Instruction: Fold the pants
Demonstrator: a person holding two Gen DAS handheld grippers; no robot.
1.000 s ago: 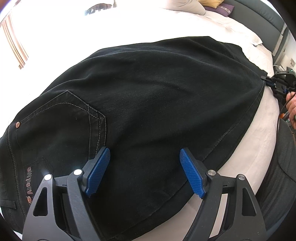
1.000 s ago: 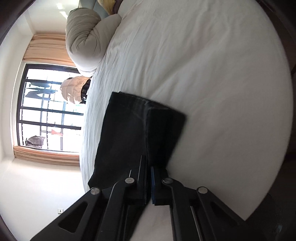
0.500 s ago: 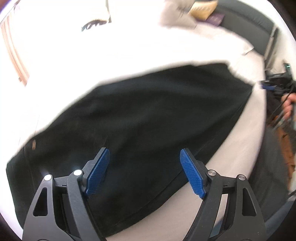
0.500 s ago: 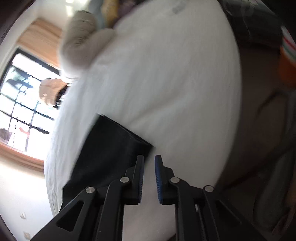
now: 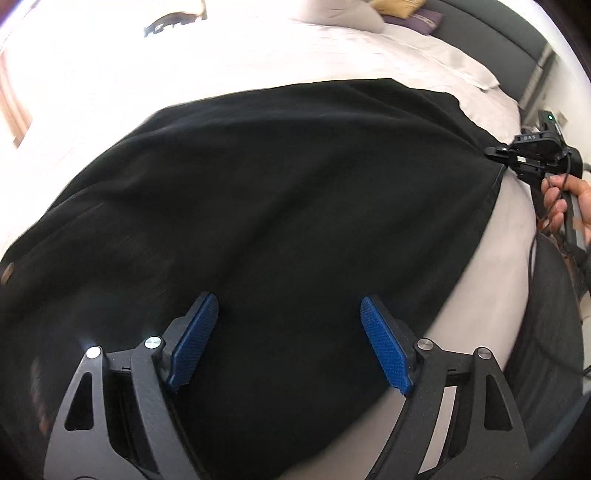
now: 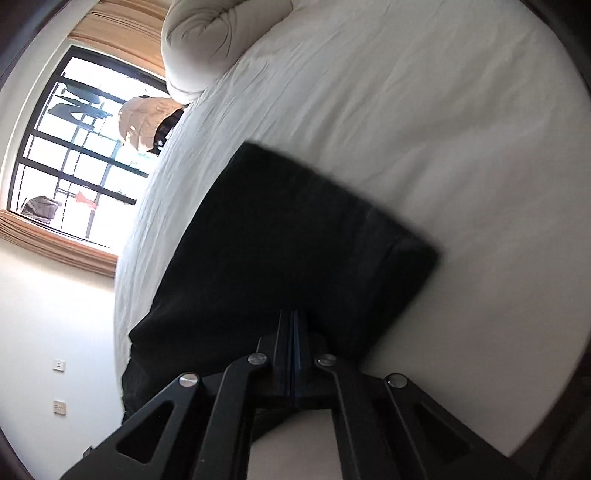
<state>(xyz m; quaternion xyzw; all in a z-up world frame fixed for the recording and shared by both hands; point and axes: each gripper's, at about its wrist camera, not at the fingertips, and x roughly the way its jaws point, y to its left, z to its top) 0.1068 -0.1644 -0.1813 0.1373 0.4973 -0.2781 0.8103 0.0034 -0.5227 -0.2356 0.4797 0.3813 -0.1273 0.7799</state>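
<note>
Black pants [image 5: 295, 203] lie spread flat across a white bed [image 5: 258, 48]. My left gripper [image 5: 288, 332] hovers open above the waist end, its blue pads [image 5: 195, 332] wide apart and clear of the cloth. At the far right, my right gripper [image 5: 498, 150] meets the hem corner, held by a hand [image 5: 561, 199]. In the right wrist view the right gripper [image 6: 293, 321] is shut with its jaws pressed together on the near edge of the pants [image 6: 295, 240], whose leg end reaches away over the sheet [image 6: 406, 110].
A rolled duvet or pillow [image 6: 199, 48] lies at the head of the bed, beside a barred window [image 6: 74, 147]. A dark headboard [image 5: 498, 33] and cushions sit at the far end. The person's dark-clad leg [image 5: 546, 332] stands by the bed's right edge.
The right gripper's jaws parted beside the hem half a second ago and have closed on it again. The left gripper pulled back from the pants, then returned, staying open.
</note>
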